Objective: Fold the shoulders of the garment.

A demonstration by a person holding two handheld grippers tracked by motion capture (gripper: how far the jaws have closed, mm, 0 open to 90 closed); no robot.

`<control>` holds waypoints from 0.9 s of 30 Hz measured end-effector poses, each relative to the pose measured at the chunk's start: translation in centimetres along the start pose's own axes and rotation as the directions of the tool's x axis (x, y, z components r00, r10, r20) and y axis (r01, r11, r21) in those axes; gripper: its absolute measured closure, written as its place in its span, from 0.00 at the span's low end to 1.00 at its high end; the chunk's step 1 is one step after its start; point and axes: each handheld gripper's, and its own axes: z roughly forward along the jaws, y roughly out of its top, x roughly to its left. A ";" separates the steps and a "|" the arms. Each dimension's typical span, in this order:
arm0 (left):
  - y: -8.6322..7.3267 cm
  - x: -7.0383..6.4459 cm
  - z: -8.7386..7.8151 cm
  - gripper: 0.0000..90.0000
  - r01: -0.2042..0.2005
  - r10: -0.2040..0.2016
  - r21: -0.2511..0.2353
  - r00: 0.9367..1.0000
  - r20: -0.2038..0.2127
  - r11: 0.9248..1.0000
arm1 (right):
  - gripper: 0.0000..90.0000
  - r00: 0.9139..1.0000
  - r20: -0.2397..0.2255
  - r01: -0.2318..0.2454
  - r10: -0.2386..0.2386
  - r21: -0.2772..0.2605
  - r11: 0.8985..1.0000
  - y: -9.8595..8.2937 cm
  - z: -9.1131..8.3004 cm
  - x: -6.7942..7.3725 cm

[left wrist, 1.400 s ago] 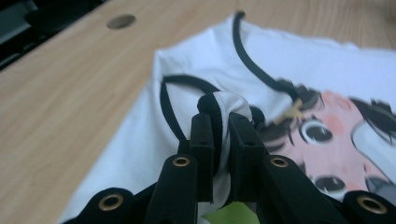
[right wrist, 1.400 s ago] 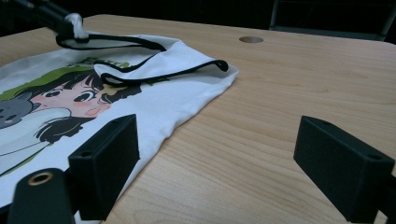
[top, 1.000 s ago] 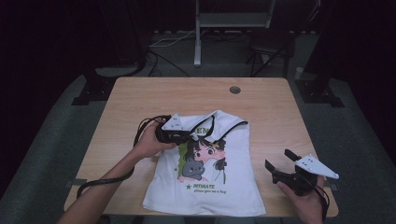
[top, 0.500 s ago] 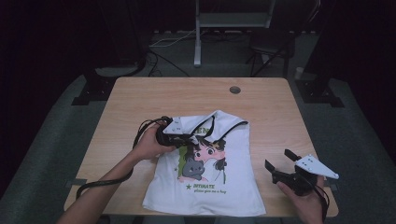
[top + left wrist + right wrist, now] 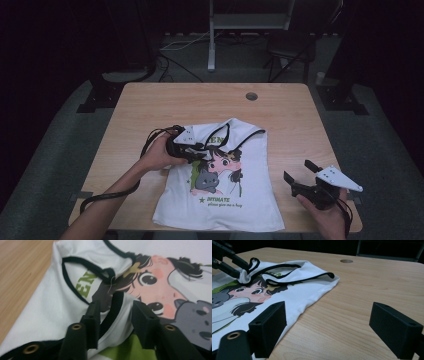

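Note:
A white sleeveless shirt (image 5: 250,165) with black trim and a cartoon girl and grey cat print lies on the wooden table (image 5: 150,110), its top part folded down over the print. My left gripper (image 5: 201,150) rests on the shirt's upper left. In the left gripper view, my left gripper (image 5: 117,312) has its jaws closed on a raised fold of the shirt (image 5: 57,302) with a black-trimmed strap. My right gripper (image 5: 297,170) hovers open near the table's front right corner. In the right gripper view, my right gripper (image 5: 329,322) has bare wood between its jaws, just right of the shirt (image 5: 312,292).
A round cable hole (image 5: 251,96) sits near the table's far edge. Bare wood runs along the back and both sides of the shirt. The left gripper's cable (image 5: 107,195) trails off the front left edge. Dark floor and stand legs (image 5: 212,60) lie beyond.

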 end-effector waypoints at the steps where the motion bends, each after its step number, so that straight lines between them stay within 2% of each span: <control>1: 0.2 -0.3 0.1 0.58 -0.022 0.022 -0.007 1.000 0.010 1.000 | 0.15 1.000 0.000 0.000 0.000 0.000 1.000 0.0 0.0 0.0; 3: 0.3 -0.3 0.2 0.57 -0.030 0.030 -0.004 0.999 0.014 1.000 | 0.15 1.000 0.000 0.000 0.000 0.001 1.000 0.0 0.0 0.0; 5: 0.3 -0.6 0.7 0.57 -0.093 0.092 0.038 0.995 0.024 0.995 | 0.15 1.000 0.001 0.000 0.000 0.001 1.000 0.0 0.0 0.0; 7: 0.3 -0.7 0.8 0.62 -0.106 0.105 0.046 0.994 0.026 0.993 | 0.15 1.000 0.002 0.002 -0.002 0.001 1.000 0.0 0.0 0.0; 8: 0.4 -0.9 0.9 0.66 -0.143 0.141 0.054 0.989 0.045 0.988 | 0.15 1.000 0.002 0.001 -0.001 0.001 1.000 0.0 0.0 0.0; 9: 0.4 -0.9 0.9 0.71 -0.143 0.141 0.054 0.989 0.045 0.988 | 0.15 1.000 0.002 0.001 -0.001 0.001 1.000 0.0 0.0 0.0; 10: 0.4 -0.9 0.8 0.74 -0.168 0.165 0.063 0.985 0.049 0.984 | 0.15 1.000 0.002 0.001 -0.001 0.001 1.000 0.0 0.0 0.1; 11: 0.5 -0.9 0.7 0.77 -0.201 0.197 0.083 0.979 0.053 0.976 | 0.15 1.000 0.002 0.001 -0.001 0.001 1.000 0.0 0.0 0.1; 13: 0.6 -0.9 0.7 0.79 -0.206 0.203 0.086 0.978 0.051 0.975 | 0.15 1.000 0.001 0.000 0.000 0.001 1.000 0.0 0.0 0.1; 14: 0.6 -0.9 0.6 0.84 -0.211 0.208 0.087 0.977 0.047 0.974 | 0.15 1.000 0.002 0.001 -0.001 0.005 1.000 0.0 0.1 0.1; 16: 0.9 -0.6 0.4 0.86 -0.215 0.216 0.069 0.976 -0.008 0.974 | 0.15 1.000 0.001 -0.002 0.002 0.002 1.000 0.0 0.1 0.2; 17: 0.9 -0.6 0.4 0.87 -0.215 0.216 0.069 0.976 -0.008 0.974 | 0.15 1.000 0.001 -0.002 0.002 0.002 1.000 0.0 0.1 0.2; 20: 1.4 -0.2 0.0 0.87 -0.199 0.199 0.008 0.977 -0.076 0.980 | 0.15 1.000 -0.001 -0.006 0.006 -0.001 1.000 0.0 0.1 0.1; 21: 1.6 -0.1 -0.2 0.87 -0.173 0.169 -0.047 0.982 -0.081 0.984 | 0.15 1.000 0.000 -0.006 0.006 -0.001 1.000 0.0 0.1 0.1; 23: 1.6 -0.4 -0.3 0.87 -0.166 0.165 -0.071 0.986 -0.030 0.984 | 0.15 1.000 0.000 -0.005 0.005 -0.001 1.000 0.0 0.1 0.1; 24: 1.6 -0.4 -0.3 0.87 -0.166 0.165 -0.071 0.986 -0.030 0.984 | 0.15 1.000 0.000 -0.005 0.005 -0.001 1.000 0.0 0.1 0.1; 25: 1.4 -0.7 -0.2 0.87 -0.184 0.184 -0.043 0.983 0.009 0.982 | 0.15 1.000 -0.001 -0.006 0.006 -0.001 1.000 0.0 0.1 0.1; 26: 1.4 -0.7 -0.2 0.86 -0.184 0.184 -0.043 0.983 0.009 0.982 | 0.15 1.000 -0.001 -0.006 0.006 -0.001 1.000 0.0 0.1 0.1; 27: 0.9 -1.0 0.1 0.86 -0.206 0.206 0.002 0.978 0.032 0.979 | 0.15 1.000 -0.002 -0.007 0.007 0.000 1.000 0.0 0.1 0.1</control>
